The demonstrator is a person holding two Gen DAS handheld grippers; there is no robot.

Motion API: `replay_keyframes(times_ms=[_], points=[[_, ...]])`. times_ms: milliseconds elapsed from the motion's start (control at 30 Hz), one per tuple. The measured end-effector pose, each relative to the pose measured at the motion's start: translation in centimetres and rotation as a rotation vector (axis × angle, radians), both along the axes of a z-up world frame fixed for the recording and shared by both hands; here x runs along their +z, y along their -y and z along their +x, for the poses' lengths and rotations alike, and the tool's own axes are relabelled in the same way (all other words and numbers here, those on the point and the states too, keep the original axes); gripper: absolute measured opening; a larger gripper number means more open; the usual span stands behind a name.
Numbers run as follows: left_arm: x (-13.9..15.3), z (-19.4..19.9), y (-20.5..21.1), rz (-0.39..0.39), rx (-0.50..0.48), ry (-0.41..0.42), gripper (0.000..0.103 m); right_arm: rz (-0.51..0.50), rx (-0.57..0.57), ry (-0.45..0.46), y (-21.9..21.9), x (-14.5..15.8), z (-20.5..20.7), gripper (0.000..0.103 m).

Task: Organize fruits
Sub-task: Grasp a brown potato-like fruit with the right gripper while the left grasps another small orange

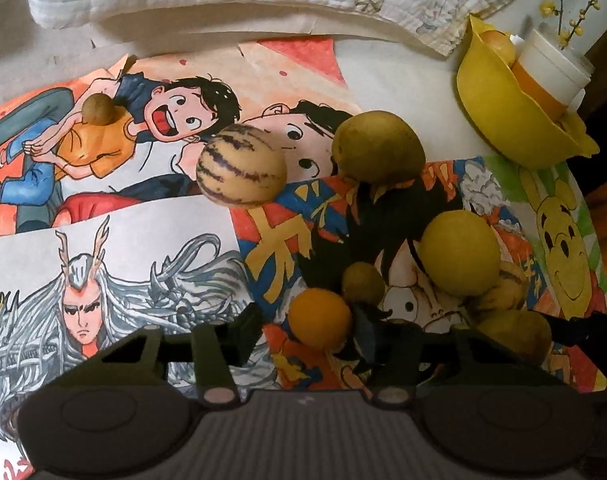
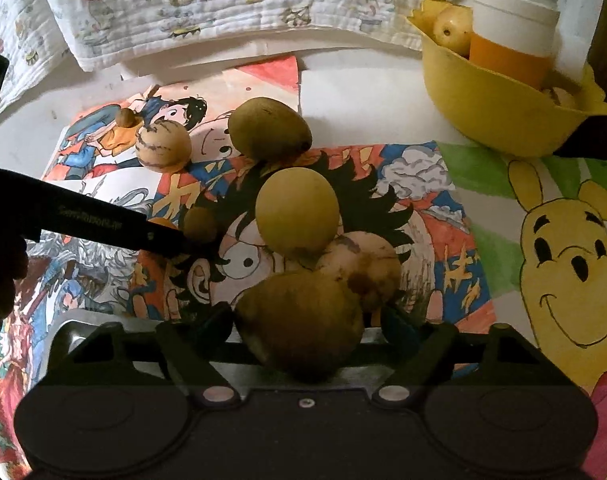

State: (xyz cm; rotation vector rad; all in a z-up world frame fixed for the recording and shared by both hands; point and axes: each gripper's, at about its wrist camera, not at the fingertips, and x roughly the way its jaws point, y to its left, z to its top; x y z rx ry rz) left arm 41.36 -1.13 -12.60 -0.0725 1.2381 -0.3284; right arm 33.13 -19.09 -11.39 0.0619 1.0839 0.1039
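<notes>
Several fruits lie on cartoon drawings. An orange fruit (image 1: 319,318) sits between the fingers of my left gripper (image 1: 309,316), which is open; paper shows between the fruit and the left finger. My right gripper (image 2: 307,316) is open around a large brownish-green fruit (image 2: 299,324), with the left finger at the fruit's edge and a narrow gap at the right pad. Behind it lie a mottled pale fruit (image 2: 359,268) and a round yellow-green fruit (image 2: 297,210). Further off are a striped fruit (image 1: 241,166), a big green-brown fruit (image 1: 377,146) and two small brown fruits (image 1: 362,282), (image 1: 97,109).
A yellow bowl (image 2: 483,112) stands at the back right, holding a pale fruit (image 2: 453,28) and a white and orange cup (image 2: 511,36). A quilted cloth (image 2: 223,8) hangs over the far edge. The left gripper's black finger (image 2: 103,220) reaches in from the left.
</notes>
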Motion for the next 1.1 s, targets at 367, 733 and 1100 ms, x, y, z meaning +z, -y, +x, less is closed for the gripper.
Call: replay_keyframes(times_ms=[367,733,1100], points=[[0.2,-0.4,0.1,-0.009,0.019,0.009,0.036,0.038,0.002,0.000,0.0,0.1,-0.1,0.067],[1.2,-1.9,-0.4,-0.039,0.060,0.012,0.036,0.070,0.018,-0.004,0.4,0.4,-1.1,0.067],[2.9,-5.4,-2.3,-0.060,0.138,0.046,0.036,0.079,0.131,0.011,-0.7,1.4,-3.0,0.066]])
